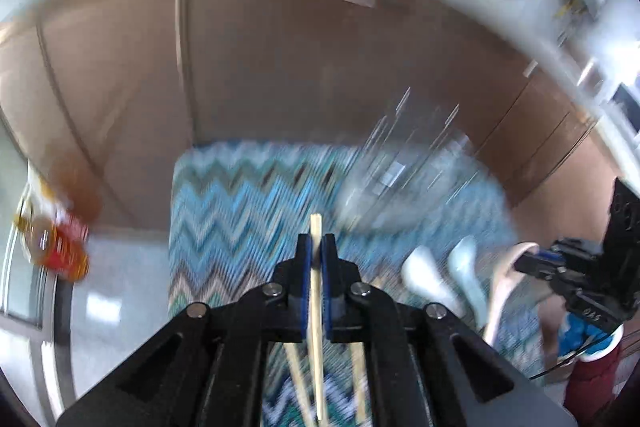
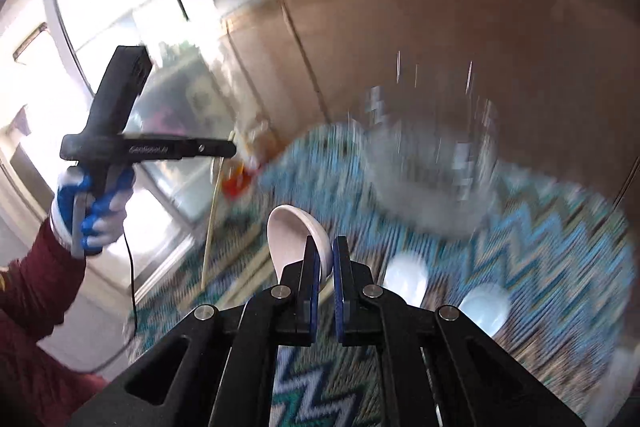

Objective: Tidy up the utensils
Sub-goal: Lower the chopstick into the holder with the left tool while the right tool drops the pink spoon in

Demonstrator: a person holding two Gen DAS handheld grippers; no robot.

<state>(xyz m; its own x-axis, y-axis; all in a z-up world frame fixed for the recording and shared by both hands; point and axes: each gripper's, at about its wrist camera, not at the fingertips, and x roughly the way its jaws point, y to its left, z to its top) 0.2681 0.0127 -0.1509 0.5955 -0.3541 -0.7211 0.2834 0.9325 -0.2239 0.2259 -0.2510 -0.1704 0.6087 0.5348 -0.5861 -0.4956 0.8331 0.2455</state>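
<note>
Your left claw point(image 1: 318, 247) is clamped on a single chopstick point(image 1: 316, 307), pinched well back from its tip, so most of its length hangs behind the pads; swing fast and it can pivot or slide out. Your right claw point(image 2: 326, 251) grips a white ceramic spoon point(image 2: 294, 239) by the side of its bowl, a slick hold that could slip. Both are lifted above the zigzag mat point(image 1: 248, 203) near its front edge. The left view shows loose chopsticks point(image 1: 296, 375) on the mat; the right view shows the glass jar point(image 2: 436, 171) towards the far edge and two more spoons point(image 2: 406, 277).
</note>
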